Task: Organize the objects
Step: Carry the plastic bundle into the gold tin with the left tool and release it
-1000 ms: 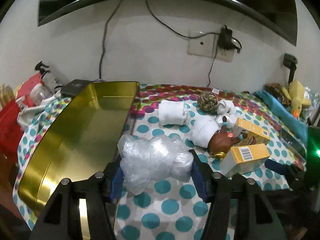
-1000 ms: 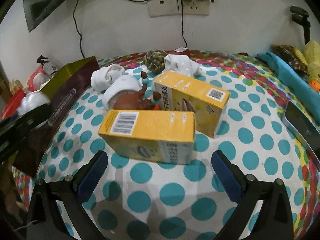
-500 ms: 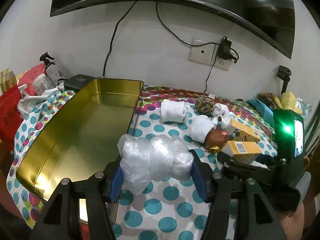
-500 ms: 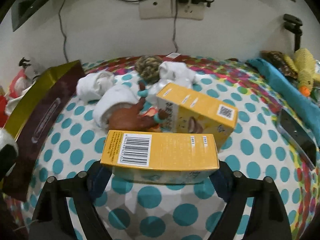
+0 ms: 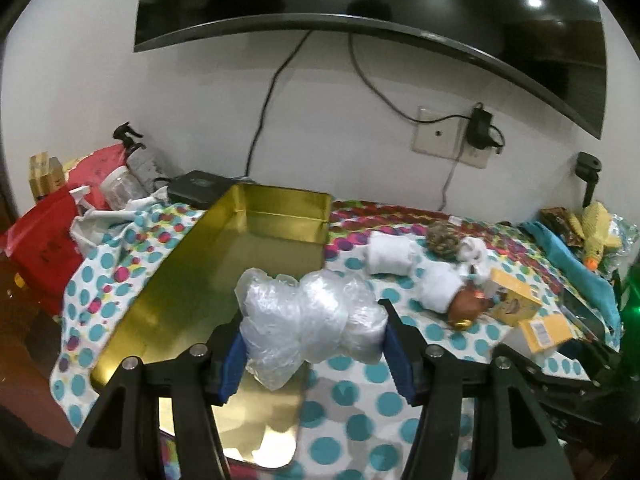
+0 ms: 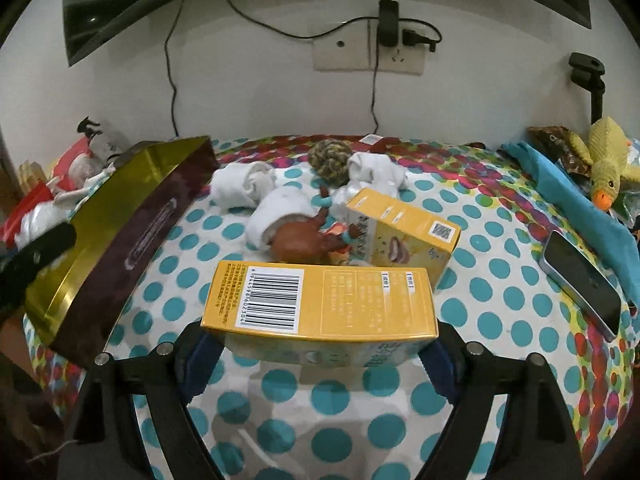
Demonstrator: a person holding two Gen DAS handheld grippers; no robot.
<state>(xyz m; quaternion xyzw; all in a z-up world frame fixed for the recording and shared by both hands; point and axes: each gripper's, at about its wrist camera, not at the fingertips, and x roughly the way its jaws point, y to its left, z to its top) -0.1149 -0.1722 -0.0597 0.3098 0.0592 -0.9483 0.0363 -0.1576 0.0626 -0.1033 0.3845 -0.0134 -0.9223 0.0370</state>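
Left wrist view, low centre: left gripper point(image 5: 314, 346) pinches a squishy, slippery-looking plastic wad point(image 5: 310, 318) across its middle, while right gripper point(image 6: 318, 356) clamps the stiff, probably light yellow box point(image 6: 320, 300) by its ends.

A crumpled clear plastic bundle point(image 5: 312, 320) sat mid-frame over the gold tin's point(image 5: 224, 264) right edge. A yellow barcoded box point(image 6: 320, 300) lay level, lower centre, lifted above the dotted cloth.

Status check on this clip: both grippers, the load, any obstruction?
Left gripper shut on plastic bundle, over gold tin. Right gripper shut on yellow box. Tin empty, nothing blocking.
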